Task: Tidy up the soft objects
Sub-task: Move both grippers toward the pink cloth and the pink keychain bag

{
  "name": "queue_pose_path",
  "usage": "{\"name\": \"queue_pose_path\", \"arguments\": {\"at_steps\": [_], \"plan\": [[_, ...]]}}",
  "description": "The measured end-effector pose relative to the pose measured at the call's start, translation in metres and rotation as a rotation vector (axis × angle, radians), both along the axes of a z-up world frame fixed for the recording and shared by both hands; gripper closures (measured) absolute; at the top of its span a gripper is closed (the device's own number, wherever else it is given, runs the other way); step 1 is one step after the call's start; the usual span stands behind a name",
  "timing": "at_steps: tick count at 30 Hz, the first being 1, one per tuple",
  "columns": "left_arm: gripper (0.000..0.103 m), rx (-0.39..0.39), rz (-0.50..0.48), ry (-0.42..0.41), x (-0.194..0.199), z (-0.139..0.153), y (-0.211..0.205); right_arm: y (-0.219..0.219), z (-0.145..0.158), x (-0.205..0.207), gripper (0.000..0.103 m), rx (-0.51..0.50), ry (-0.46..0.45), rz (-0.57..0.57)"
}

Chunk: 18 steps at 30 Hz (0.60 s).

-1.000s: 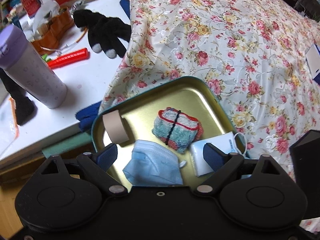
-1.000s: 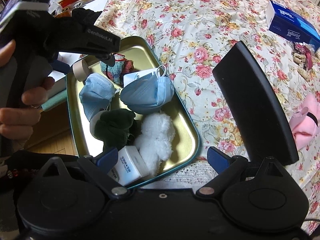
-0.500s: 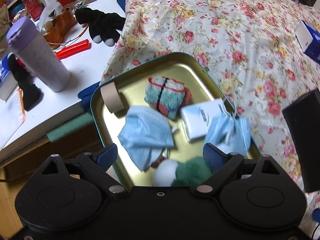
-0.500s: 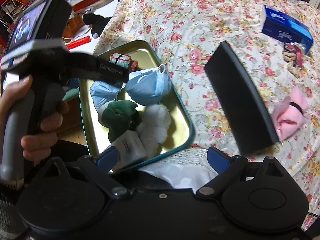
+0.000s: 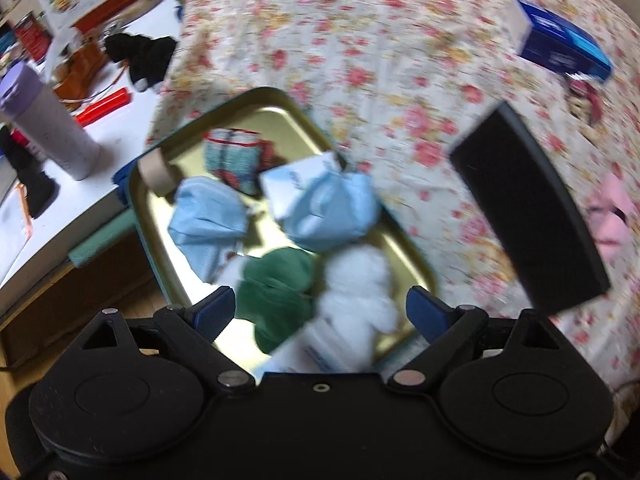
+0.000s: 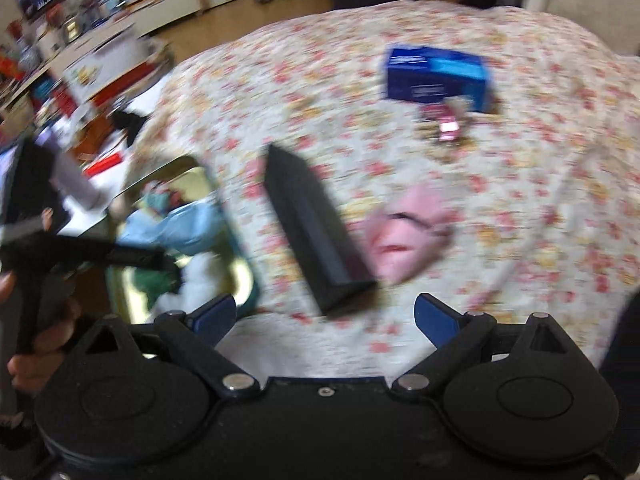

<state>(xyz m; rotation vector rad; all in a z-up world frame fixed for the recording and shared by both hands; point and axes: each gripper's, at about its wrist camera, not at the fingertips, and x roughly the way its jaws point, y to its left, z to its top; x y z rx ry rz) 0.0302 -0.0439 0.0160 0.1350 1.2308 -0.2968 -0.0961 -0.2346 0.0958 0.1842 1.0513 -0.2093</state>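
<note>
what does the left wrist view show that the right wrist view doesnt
Only the left wrist view shows the lavender-capped bottle on the white desk, the tape roll and the striped cloth bundle inside the tray, all fairly clear.

Only the right wrist view shows the person's hand gripping the left gripper's handle, and the room behind the bed.

Both show the gold tray of masks and fluffy items, the black slab, the blue box, the pink item and the floral cover.
</note>
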Motion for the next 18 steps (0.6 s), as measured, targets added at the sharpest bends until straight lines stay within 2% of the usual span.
{"name": "queue_pose_path", "arguments": {"at_steps": [6,11,14,18], "plan": [[0.014,-0.022,-0.08,0.012,-0.021,0.013,-0.026,-0.085,0.004,-0.012,0.007,-0.022,0.007,-0.234],[0.014,-0.031,-0.155,0.017,-0.033,0.025,-0.049,-0.153,-0.008,-0.017,0.007,0.0,0.035,-0.43],[0.014,-0.031,-0.194,0.015,-0.037,0.031,-0.061,-0.169,-0.013,-0.011,0.006,0.007,0.048,-0.472],[0.014,-0.012,-0.228,0.008,-0.042,0.033,-0.076,-0.165,-0.018,0.007,0.007,0.053,0.055,-0.422]]}}
